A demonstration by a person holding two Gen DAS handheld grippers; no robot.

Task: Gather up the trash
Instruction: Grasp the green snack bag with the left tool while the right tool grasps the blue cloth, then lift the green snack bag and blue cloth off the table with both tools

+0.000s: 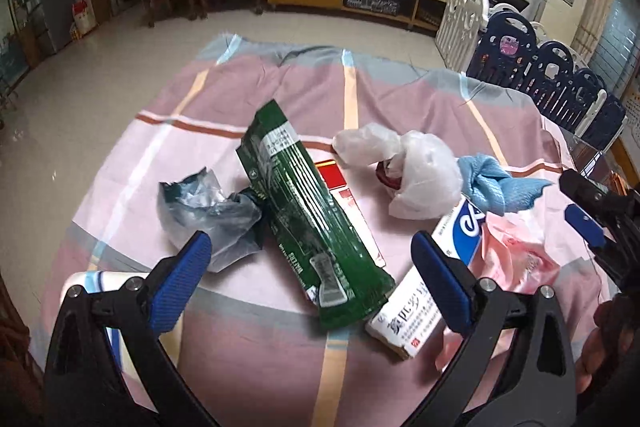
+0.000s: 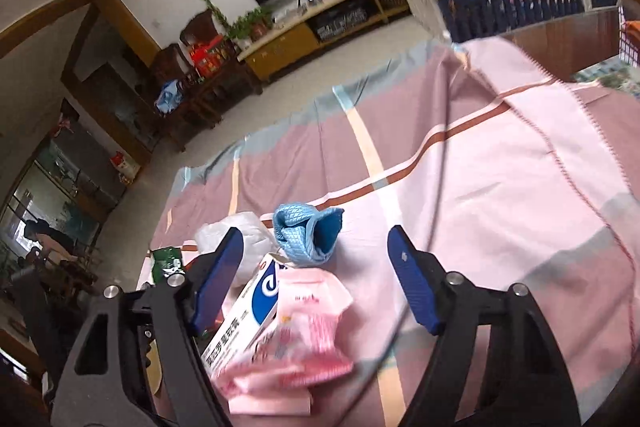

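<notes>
Covering the whole table, a pink, mauve and grey checked cloth [image 1: 400, 95] serves as the work surface, and the trash sits heaped near its front edge, presumably gathered there for pickup. Largest of the heap is a long green foil bag [image 1: 308, 223], lying diagonally over a red and white flat packet [image 1: 344, 195]; its white print is mostly too small to read, though the letters "ERS" close a word near its lower end. Next comes a white plastic bag [image 1: 416, 175], crumpled behind it, then a greyish clear bag [image 1: 208, 211] at the left. A white medicine carton [image 1: 436, 275] with a blue round logo and Chinese lettering leans on a pink wrapper [image 1: 516, 259], which is why it sits tilted. Smallest is a scrunched blue cloth [image 2: 308, 235] behind them. The left gripper [image 1: 312, 275] hangs above the green bag, its 2 blue pads spread wide and touching nothing. The right gripper [image 2: 316, 275] is likewise parted, carton and wrapper lying below the gap ungripped; judging by its aim, that pair seems the likely first pick.
</notes>
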